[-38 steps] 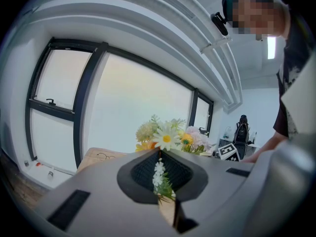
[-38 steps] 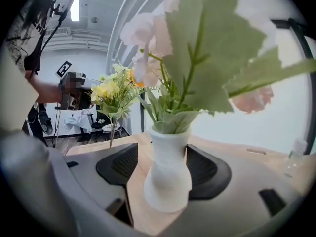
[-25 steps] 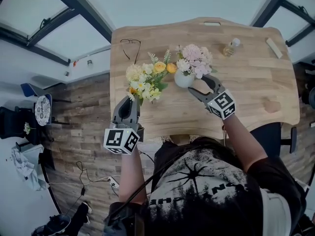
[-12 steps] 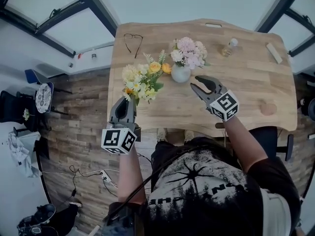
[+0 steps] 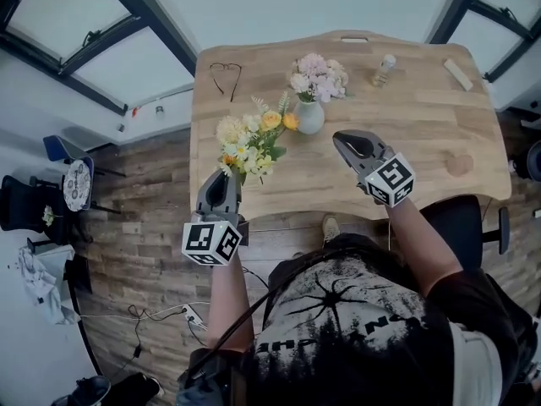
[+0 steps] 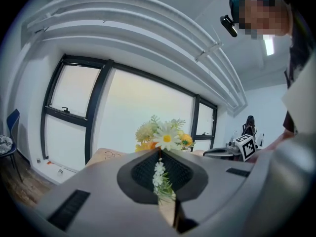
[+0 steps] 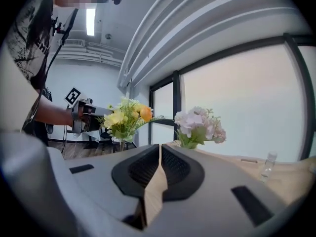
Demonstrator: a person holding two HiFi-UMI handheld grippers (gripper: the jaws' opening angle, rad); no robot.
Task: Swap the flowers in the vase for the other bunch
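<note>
Pink flowers (image 5: pixel 317 76) stood in the vase (image 5: pixel 310 118) on the table (image 5: pixel 423 142), while the yellow bunch (image 5: pixel 249 142) hung beside it, pinched by its stems in the left gripper (image 5: pixel 225 176). Whether the swap was finished or only beginning was unclear. The right gripper (image 5: pixel 341 139) had just been closing, its pads together on nothing.

Pink flowers (image 5: pixel 317 76) stand in the white vase (image 5: pixel 309 118) — yellow bunch (image 5: pixel 249 142) upright, left of it
</note>
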